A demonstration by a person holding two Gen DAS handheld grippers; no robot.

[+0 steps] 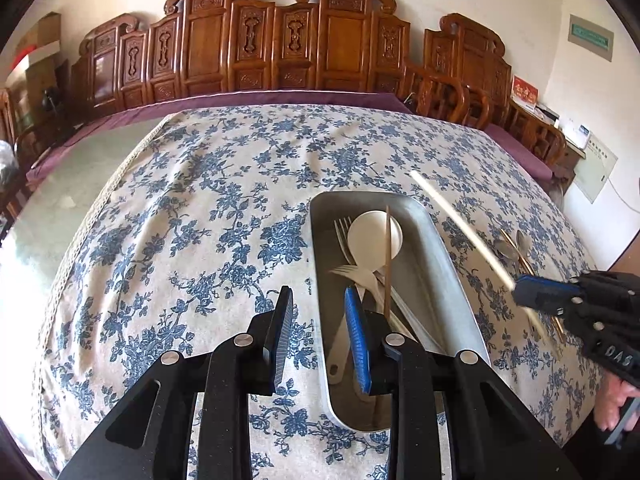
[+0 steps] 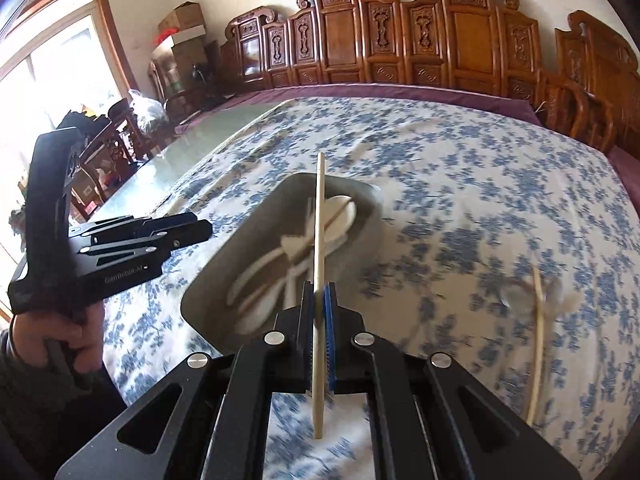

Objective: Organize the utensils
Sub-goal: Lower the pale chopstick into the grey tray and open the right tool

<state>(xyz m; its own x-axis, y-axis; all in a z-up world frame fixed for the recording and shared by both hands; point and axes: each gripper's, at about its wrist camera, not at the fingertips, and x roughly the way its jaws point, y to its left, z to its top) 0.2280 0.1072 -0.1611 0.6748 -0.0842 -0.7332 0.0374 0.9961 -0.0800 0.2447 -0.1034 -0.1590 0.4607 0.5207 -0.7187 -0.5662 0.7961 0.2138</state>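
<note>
A metal tray on the floral tablecloth holds a white spoon, forks and a brown chopstick; it also shows in the right wrist view. My left gripper is open and empty over the tray's left rim. My right gripper is shut on a pale chopstick, held above the cloth right of the tray; it shows in the left wrist view with the pale chopstick. Metal spoons and another chopstick lie on the cloth at the right.
The floral tablecloth covers a large table beside a glass top. Carved wooden chairs line the far wall. Boxes and clutter stand by the window at the left.
</note>
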